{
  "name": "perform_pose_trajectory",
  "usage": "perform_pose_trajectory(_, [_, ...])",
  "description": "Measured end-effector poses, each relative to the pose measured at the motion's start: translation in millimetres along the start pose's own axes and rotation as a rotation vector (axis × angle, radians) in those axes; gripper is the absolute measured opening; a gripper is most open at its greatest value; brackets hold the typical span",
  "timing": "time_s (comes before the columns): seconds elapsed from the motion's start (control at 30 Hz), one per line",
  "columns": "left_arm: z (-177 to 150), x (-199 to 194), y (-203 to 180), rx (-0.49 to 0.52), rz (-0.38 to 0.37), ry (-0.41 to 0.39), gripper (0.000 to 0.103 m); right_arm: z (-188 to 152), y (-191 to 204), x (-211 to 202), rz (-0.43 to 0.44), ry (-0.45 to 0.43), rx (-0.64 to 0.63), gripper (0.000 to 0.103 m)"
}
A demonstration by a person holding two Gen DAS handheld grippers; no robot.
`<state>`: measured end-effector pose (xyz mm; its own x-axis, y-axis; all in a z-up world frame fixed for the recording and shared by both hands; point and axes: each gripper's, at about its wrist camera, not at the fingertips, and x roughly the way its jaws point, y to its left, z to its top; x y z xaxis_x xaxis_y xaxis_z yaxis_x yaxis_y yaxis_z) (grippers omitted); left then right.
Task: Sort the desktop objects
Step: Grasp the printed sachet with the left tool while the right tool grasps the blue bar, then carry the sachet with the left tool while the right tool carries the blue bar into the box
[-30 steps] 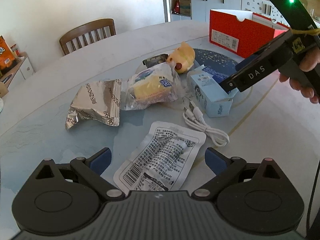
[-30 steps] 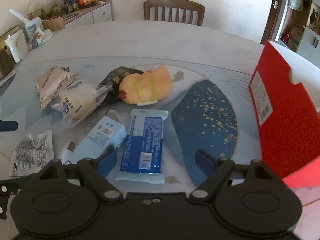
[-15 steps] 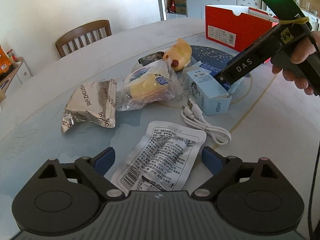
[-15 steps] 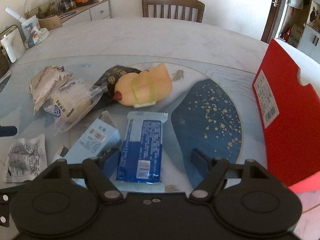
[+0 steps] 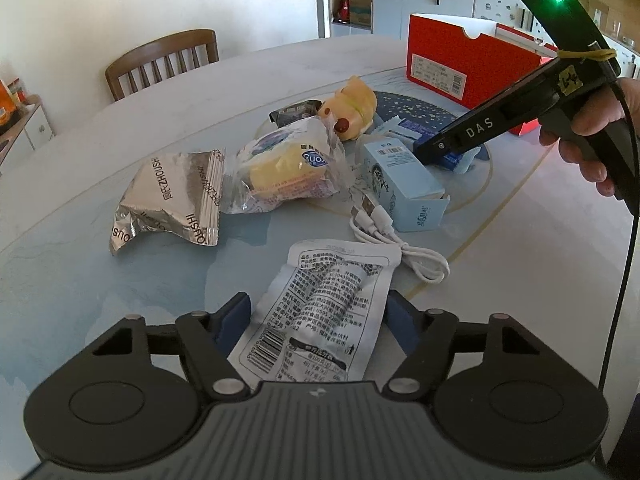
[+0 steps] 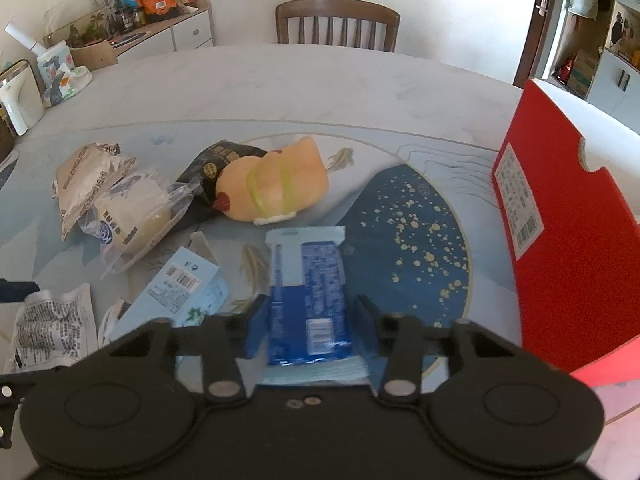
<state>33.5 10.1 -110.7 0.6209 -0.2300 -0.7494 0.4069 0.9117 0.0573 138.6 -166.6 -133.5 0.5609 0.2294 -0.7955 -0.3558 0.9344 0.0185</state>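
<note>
Printed sachet [image 5: 324, 312] between my left fingers [image 5: 236, 320], USB cable [image 5: 396, 240] just behind it, carton [image 5: 404, 184] beyond, wafer bar [image 6: 308, 300] between my right fingers [image 6: 256, 328], shoebox [image 6: 568, 232] at right of desk [image 5: 540, 280].

Big round table [image 6: 320, 92], pale marble-look top with blue and gold pattern in middle. Wooden chair [image 6: 337, 20] tucked at far edge, plain white wall [image 5: 120, 0] behind. Low white cabinet [image 6: 188, 34] in left corner, top crowded with jars, orange snack bag, tissue box. Open doorway [image 6: 536, 20] on right, white cupboards [image 5: 424, 4] beyond. Bright daylight, pretty washed out.
</note>
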Motion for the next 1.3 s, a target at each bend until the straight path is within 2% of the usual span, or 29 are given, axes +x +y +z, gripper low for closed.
perform_pose_trajectory(0.2, [1.9,-1.1,-2.1,-0.011,0.007,0.007,0.070,-2.6,-3.1,-3.0,-0.014,0.000,0.005,0.036])
perform_pose_trajectory(0.47, [3.4,-7.0,4.2,-0.099,0.016,0.004,0.069,-5.5,-6.9,-16.2,-0.033,-0.012,0.013,0.035])
perform_pose_trajectory(0.8, [13.6,-28.0,6.3,-0.158,0.042,-0.032,0.069,-9.7,-16.0,-40.5,-0.010,-0.038,0.061,0.035])
perform_pose_trajectory(0.97, [23.0,-37.7,3.7,-0.169,0.060,-0.038,0.069,-10.6,-16.2,-51.5,-0.016,-0.048,0.055,0.036])
perform_pose_trajectory(1.3, [43.2,-55.8,-7.5,-0.176,0.049,-0.072,0.069,-10.5,-20.4,-79.7,0.008,-0.075,0.062,0.035])
